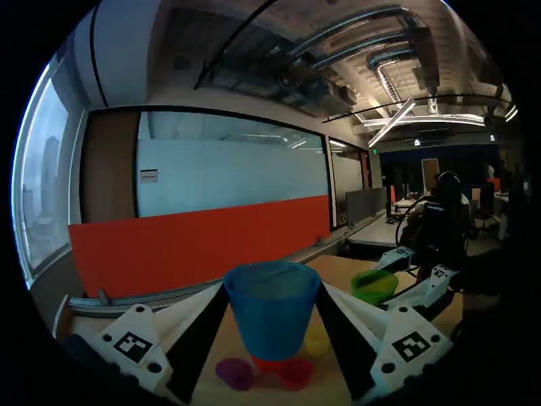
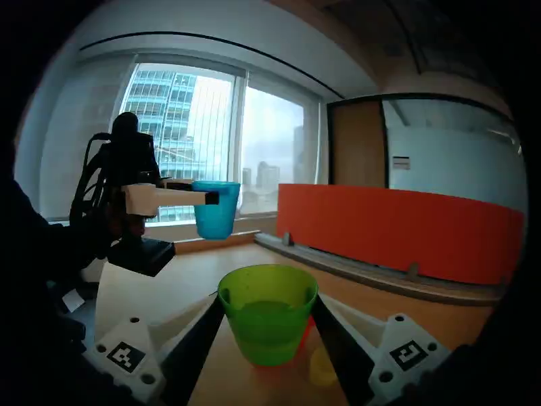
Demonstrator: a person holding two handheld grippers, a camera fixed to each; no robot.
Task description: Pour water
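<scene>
Blue cup [image 1: 272,311], green cup [image 2: 267,321]: one each, held.

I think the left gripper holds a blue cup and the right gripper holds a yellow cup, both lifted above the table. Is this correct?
Not quite. The right gripper holds a green cup, not a yellow one; the right gripper view shows it. The left gripper does hold the blue cup, and both are lifted above the table.
</scene>
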